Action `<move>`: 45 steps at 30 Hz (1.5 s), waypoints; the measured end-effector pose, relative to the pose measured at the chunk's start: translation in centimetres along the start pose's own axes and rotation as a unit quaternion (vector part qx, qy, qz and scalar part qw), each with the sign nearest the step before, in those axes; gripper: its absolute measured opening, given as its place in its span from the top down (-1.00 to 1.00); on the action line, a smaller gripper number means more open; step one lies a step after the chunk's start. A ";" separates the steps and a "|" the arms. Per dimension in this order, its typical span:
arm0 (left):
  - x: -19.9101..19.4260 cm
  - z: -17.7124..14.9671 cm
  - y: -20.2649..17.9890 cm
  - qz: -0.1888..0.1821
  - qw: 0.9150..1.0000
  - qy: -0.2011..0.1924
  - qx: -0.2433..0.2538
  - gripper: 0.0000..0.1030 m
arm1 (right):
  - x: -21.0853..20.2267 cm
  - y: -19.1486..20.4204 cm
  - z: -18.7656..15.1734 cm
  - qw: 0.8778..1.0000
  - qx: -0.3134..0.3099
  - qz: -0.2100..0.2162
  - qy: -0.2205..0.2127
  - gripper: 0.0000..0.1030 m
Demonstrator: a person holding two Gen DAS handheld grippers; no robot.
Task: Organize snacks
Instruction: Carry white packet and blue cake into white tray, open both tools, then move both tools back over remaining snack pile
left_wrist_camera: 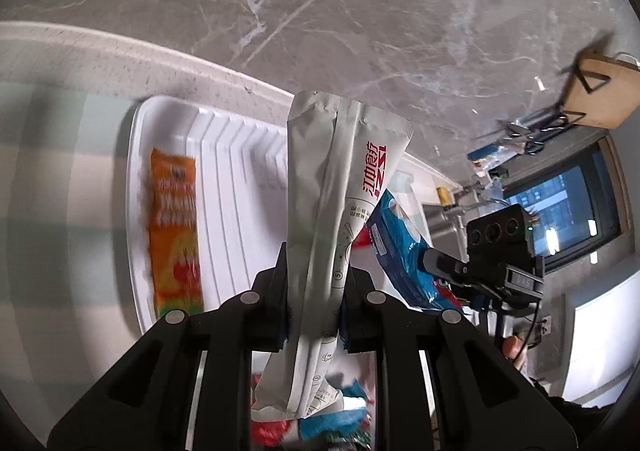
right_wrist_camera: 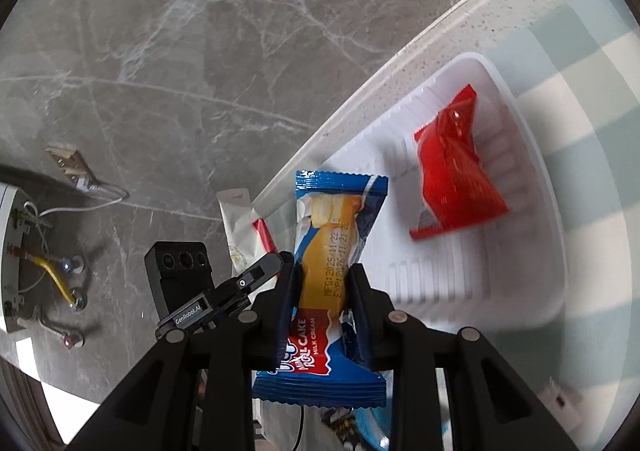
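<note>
1. My left gripper point(left_wrist_camera: 314, 307) is clamping the white sachet point(left_wrist_camera: 340, 187), long axis running forward along my fingers
2. My right gripper point(right_wrist_camera: 323, 305) is clamping the roll cake packet point(right_wrist_camera: 334, 251); the white tray point(right_wrist_camera: 548, 211) is lying ahead-right

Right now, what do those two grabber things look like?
Both are black. The left gripper and right gripper each have two angular fingers with round silver bolts and flat pads. Seen from the side, each carries a black box with three round lenses and white "GenRobot.AI" lettering.
</note>
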State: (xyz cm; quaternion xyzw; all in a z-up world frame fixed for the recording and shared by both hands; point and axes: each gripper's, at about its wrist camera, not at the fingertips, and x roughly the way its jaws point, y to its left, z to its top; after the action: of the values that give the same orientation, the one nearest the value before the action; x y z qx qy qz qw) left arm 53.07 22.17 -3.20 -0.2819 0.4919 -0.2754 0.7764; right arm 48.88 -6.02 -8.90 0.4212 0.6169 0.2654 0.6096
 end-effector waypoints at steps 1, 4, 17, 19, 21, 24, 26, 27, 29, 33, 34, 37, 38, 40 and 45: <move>0.4 0.3 0.1 0.004 1.000 0.001 0.001 0.69 | 0.4 -0.2 0.3 1.000 0.000 -0.002 0.001 0.42; 2.1 1.7 0.7 0.018 1.000 0.007 0.004 0.68 | 1.5 -0.6 1.4 1.000 0.005 -0.008 0.001 0.42; 5.2 3.3 2.3 0.107 0.993 -0.006 0.044 -0.06 | 4.1 -0.9 3.3 0.996 -0.036 -0.077 -0.005 0.06; 4.9 3.4 2.0 0.116 0.992 -0.012 0.057 -0.06 | 3.8 -0.5 3.1 0.995 -0.046 -0.083 -0.009 -0.01; 4.2 2.8 1.3 0.121 0.990 -0.019 0.070 -0.06 | 3.3 -0.2 2.7 0.995 -0.052 -0.080 -0.012 -0.06; 3.0 1.8 0.3 0.120 0.989 -0.030 0.082 -0.06 | 2.3 0.8 1.7 0.994 -0.069 -0.082 -0.016 -0.08; 2.3 0.9 -1.0 0.121 0.988 -0.037 0.092 -0.08 | 1.5 1.4 0.8 0.993 -0.081 -0.082 -0.021 -0.09; 2.0 0.2 -2.0 0.122 0.987 -0.040 0.099 -0.09 | 1.0 1.7 0.3 0.992 -0.088 -0.085 -0.023 -0.09; 1.4 -0.7 -2.8 0.125 0.985 -0.042 0.107 -0.09 | 0.2 2.1 -0.6 0.991 -0.097 -0.088 -0.025 -0.15; -0.7 -3.7 -3.7 0.119 0.985 -0.039 0.119 -0.09 | -1.8 2.5 -2.9 0.989 -0.104 -0.095 -0.030 -0.20; -1.0 -4.5 -3.9 0.119 0.985 -0.036 0.121 -0.09 | -2.3 2.4 -3.4 0.989 -0.105 -0.096 -0.031 -0.20; -1.8 -6.9 -4.3 0.123 0.984 -0.026 0.130 -0.10 | -3.6 2.2 -5.3 0.989 -0.106 -0.103 -0.033 -0.20; -2.1 -7.6 -4.2 0.123 0.983 -0.021 0.132 -0.10 | -4.1 2.2 -5.9 0.988 -0.106 -0.106 -0.035 -0.20; -2.1 -9.4 -4.4 0.122 0.983 -0.010 0.134 -0.10 | -5.1 1.8 -7.1 0.987 -0.106 -0.117 -0.039 -0.20; -2.0 -13.7 -4.1 0.123 0.986 0.021 0.111 -0.10 | -7.5 0.0 -10.1 0.983 -0.094 -0.150 -0.050 -0.23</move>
State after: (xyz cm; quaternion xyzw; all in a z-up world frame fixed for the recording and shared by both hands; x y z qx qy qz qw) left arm 39.17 18.48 -4.03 -0.1254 0.5052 -0.2360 0.8206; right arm 38.28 -10.51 -3.77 0.2771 0.6139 0.2061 0.7098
